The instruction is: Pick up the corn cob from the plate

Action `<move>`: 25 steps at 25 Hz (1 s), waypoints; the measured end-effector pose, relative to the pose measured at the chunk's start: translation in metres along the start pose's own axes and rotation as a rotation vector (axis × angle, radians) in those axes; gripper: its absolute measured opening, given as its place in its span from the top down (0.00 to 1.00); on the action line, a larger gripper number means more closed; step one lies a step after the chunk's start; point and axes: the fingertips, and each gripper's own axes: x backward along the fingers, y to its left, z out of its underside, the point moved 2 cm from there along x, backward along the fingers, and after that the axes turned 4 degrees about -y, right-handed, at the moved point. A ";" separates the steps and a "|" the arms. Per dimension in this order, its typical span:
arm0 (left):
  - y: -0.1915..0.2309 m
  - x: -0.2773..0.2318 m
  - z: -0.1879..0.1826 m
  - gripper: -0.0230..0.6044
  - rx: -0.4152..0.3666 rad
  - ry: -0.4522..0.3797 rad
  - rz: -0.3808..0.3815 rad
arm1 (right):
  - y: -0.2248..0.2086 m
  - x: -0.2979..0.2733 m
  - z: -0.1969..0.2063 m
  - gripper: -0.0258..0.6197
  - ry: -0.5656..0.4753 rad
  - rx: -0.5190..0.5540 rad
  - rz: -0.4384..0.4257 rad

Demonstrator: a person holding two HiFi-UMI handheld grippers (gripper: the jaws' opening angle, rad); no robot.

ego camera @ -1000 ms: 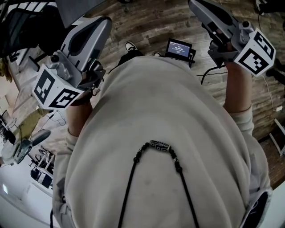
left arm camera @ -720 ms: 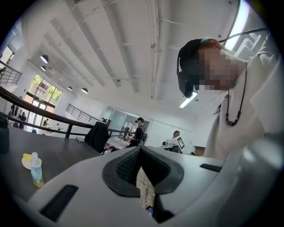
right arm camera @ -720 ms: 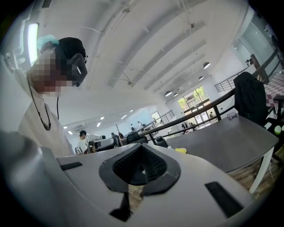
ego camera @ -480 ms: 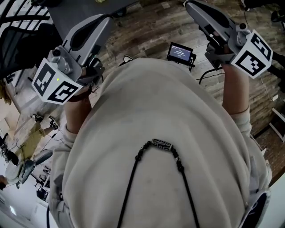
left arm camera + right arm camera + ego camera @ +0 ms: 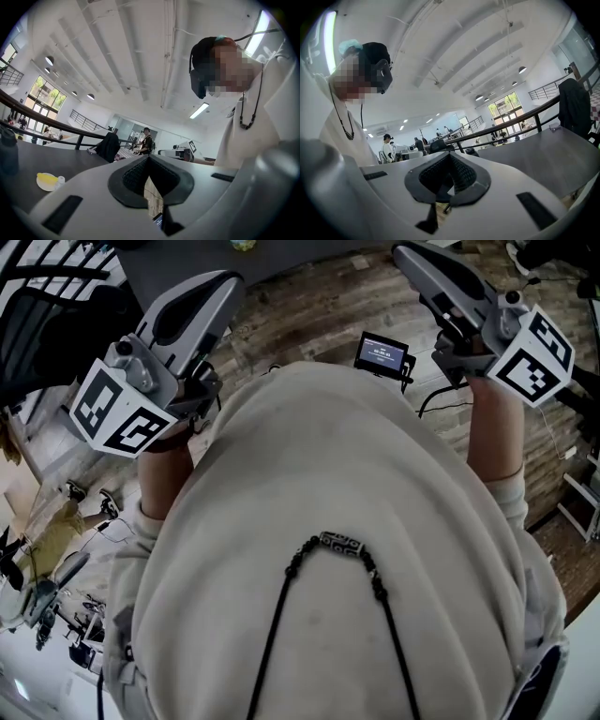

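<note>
The yellow corn cob (image 5: 46, 177) lies on a small white plate (image 5: 43, 186) on a dark grey table (image 5: 56, 161), far left in the left gripper view and well beyond the jaws. My left gripper (image 5: 149, 161) is held level in front of the person's chest with its black pads together and nothing between them. In the head view it shows at the upper left (image 5: 217, 285), marker cube behind it. My right gripper (image 5: 450, 160) is shut and empty too, and appears at the upper right (image 5: 405, 253) of the head view. The right gripper view shows no corn.
A small white object (image 5: 61, 179) stands beside the plate and a dark bottle (image 5: 8, 152) at the table's left. A black chair (image 5: 47, 306) is at the left. On the wooden floor sit a small screen device (image 5: 380, 350) and cables (image 5: 441, 395). People stand far back.
The head view has tipped forward, so the grey table edge now shows along the top. Both grippers have drifted slightly and stay shut and empty.
</note>
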 end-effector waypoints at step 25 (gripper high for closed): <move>-0.059 0.039 0.045 0.96 0.015 -0.018 -0.180 | 0.033 0.008 0.015 0.94 0.085 0.034 -0.166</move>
